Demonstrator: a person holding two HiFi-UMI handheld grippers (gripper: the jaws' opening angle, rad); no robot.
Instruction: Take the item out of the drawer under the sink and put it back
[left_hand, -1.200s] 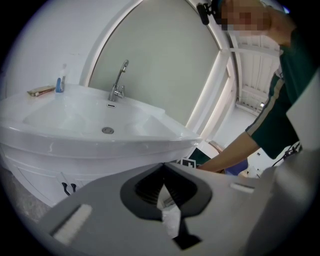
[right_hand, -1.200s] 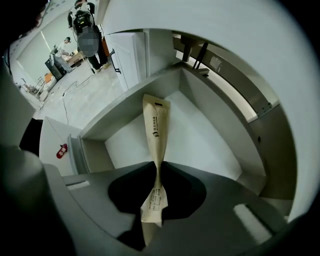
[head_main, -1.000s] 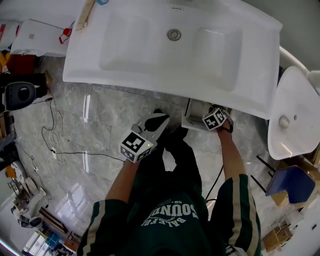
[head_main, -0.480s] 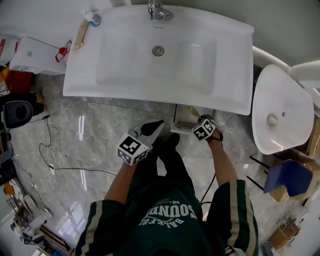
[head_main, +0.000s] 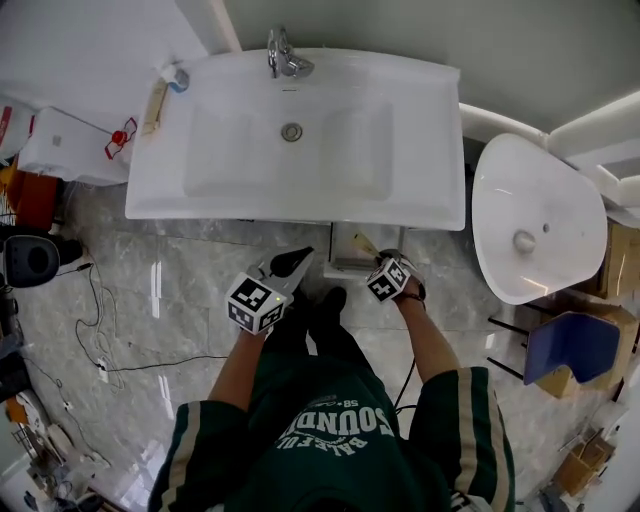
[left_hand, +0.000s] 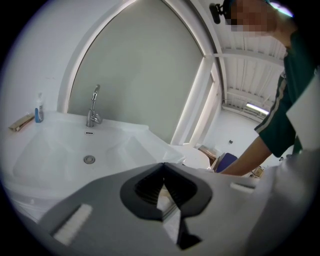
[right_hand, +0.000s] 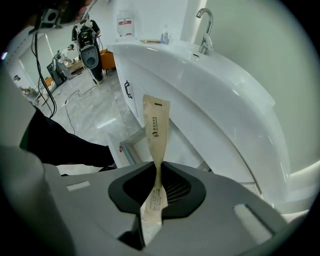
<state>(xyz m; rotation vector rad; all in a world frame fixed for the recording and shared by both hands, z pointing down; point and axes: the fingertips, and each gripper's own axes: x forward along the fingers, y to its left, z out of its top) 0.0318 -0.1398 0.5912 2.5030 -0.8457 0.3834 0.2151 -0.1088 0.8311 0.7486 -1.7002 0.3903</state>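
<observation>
In the head view, a white sink (head_main: 425, 150) has a bare basin, a drain (head_main: 291, 131) and a faucet (head_main: 284, 57) at its back rim. Under its front edge, a drawer (head_main: 338, 263) stands pulled out; I cannot make out its contents. The left gripper (head_main: 302, 255) hangs just left of the drawer, apart from it. The right gripper (head_main: 374, 258) sits over the drawer's right part, with a tan paper packet (head_main: 363, 243) sticking out of it above the drawer.

In the left gripper view, the 2 jaws meet at their tips with nothing between them: clenched and empty. Beyond them lies the sink's basin.

In the right gripper view, the jaws are pinched on the packet's lower part, grasping it. The packet rises upright above them, twisted at the grip, clear of the open drawer below and beside the sink's underside.
</observation>
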